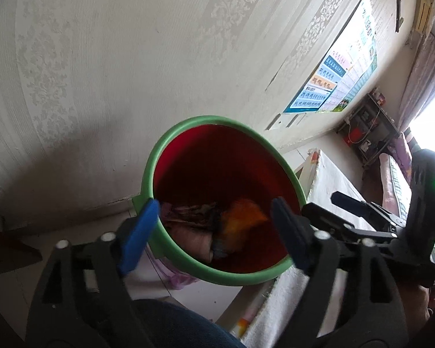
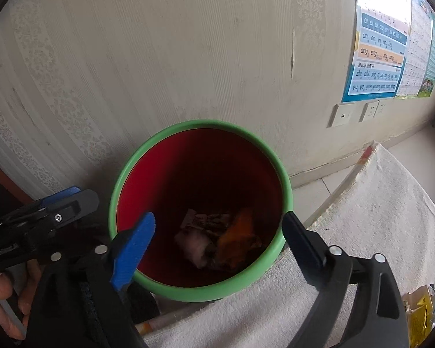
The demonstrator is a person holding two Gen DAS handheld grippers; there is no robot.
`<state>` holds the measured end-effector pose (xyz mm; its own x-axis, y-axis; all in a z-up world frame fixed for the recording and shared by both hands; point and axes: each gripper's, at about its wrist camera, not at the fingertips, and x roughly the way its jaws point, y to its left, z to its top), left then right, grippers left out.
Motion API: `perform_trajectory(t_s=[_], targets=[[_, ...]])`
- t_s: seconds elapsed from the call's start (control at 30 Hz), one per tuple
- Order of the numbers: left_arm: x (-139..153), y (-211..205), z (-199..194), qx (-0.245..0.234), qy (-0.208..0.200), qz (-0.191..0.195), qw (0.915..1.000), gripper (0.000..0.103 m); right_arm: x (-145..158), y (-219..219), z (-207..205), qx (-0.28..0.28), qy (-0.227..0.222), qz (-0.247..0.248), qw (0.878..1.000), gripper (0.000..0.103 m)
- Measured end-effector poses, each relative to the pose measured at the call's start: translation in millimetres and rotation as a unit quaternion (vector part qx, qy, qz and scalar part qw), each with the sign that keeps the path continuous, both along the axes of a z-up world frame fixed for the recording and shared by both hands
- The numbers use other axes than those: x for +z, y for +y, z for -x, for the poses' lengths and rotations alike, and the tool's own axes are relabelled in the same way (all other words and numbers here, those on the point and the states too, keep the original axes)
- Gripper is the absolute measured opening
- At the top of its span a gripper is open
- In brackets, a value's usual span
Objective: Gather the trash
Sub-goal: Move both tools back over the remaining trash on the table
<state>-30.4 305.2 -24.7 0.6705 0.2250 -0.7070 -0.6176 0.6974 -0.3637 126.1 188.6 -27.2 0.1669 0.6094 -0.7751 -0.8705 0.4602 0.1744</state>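
A red bin with a green rim (image 1: 206, 120) (image 2: 200, 124) stands on the floor against the wall. At its bottom lie an orange wrapper (image 1: 243, 217) (image 2: 237, 232), a printed wrapper (image 1: 191, 211) (image 2: 208, 220) and a pale pink crumpled piece (image 1: 194, 240) (image 2: 194, 243). My left gripper (image 1: 214, 204) hangs over the bin's mouth, open, with nothing between its blue fingers. My right gripper (image 2: 219, 217) is also above the mouth, open and empty. Each wrist view shows the other gripper's black frame at its side.
A white cloth-covered surface (image 2: 362, 217) runs along the bin's right side, with a yellow packet (image 2: 420, 313) on it at the lower right. A poster (image 2: 377, 58) and wall sockets (image 2: 343, 114) are on the wall. A person's hand (image 2: 3, 290) and knee (image 1: 174, 324) are close by.
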Motion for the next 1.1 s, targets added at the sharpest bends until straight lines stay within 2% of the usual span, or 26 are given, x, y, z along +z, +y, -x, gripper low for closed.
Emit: perform_trajectory(t_s=[0.1, 0.17, 0.4, 0.7, 0.9, 1.1], targets=[[-0.1, 2.1, 1.0, 0.003, -0.002, 0.003, 1.0, 0.09, 2.6, -4.2, 0.8, -0.005, -0.002, -0.001, 1.0, 0.093], [-0.2, 3.1, -0.4, 0.008, 0.005, 0.003, 1.0, 0.098, 4.7, -8.6, 1.9, -0.009, -0.004, -0.001, 1.0, 0.095], [-0.2, -2.4, -5.3, 0.01, 0.028, -0.018, 0.9994, 0.098, 8.4, -35.8, 4.8, -0.033, -0.007, 0.008, 0.999, 0.096], [-1.2, -4.8, -10.5, 0.001, 0.041, -0.016, 0.999, 0.098, 16.4, -101.6, 11.2, -0.079, -0.007, 0.007, 0.997, 0.096], [0.9, -22.5, -19.7, -0.027, 0.049, -0.021, 0.9982, 0.098, 24.9, -159.7, 3.8, -0.131, -0.011, -0.001, 0.991, 0.096], [5.3, -52.6, -31.5, -0.075, 0.041, -0.021, 0.9961, 0.098, 21.3, -219.6, -6.7, -0.18, -0.015, 0.008, 0.983, 0.096]])
